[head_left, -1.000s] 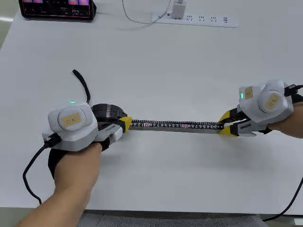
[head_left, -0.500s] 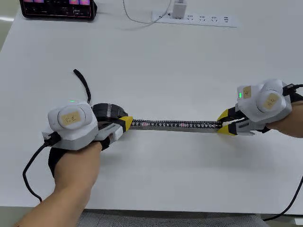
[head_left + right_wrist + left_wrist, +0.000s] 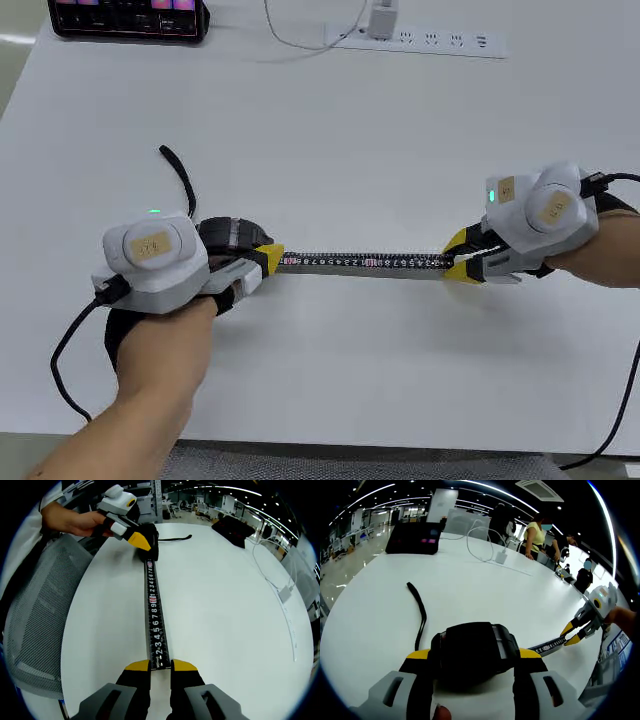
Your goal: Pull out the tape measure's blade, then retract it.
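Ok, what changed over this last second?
The right gripper, shut on the blade at its end, moved toward the tape measure case, so less blade is out. The left gripper stayed clamped on the case; the wrist strap and power strip did not move.

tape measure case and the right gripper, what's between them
The extended blade, running from the case to the right gripper over bare white table; head view shows it.
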A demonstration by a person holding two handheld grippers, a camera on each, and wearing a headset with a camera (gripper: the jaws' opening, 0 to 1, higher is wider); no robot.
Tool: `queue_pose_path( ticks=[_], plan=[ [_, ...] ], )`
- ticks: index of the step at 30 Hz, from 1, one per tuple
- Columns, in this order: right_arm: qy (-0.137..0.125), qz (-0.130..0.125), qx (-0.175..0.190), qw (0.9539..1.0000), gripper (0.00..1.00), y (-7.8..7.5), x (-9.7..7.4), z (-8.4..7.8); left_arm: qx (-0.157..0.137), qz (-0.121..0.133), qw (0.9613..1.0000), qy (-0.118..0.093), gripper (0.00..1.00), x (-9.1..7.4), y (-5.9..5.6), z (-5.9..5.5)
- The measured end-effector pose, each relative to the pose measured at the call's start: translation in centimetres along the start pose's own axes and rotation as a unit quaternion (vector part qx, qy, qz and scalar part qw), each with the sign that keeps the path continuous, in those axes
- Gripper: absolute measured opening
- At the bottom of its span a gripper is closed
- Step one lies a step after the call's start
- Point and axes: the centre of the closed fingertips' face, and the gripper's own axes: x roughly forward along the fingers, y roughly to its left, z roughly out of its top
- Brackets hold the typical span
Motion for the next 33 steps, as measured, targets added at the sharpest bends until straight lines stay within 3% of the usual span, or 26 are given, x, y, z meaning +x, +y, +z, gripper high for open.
queue_pose_path(
  ticks=[33],
  plan=[
    [-0.032, 0.016, -0.004, 0.9994, 0.10, 0.2, 2.0, 4.5, -0.006, -0.004, 1.0000, -0.001, 0.61, 0.0, 0.1, 0.0]
  ],
)
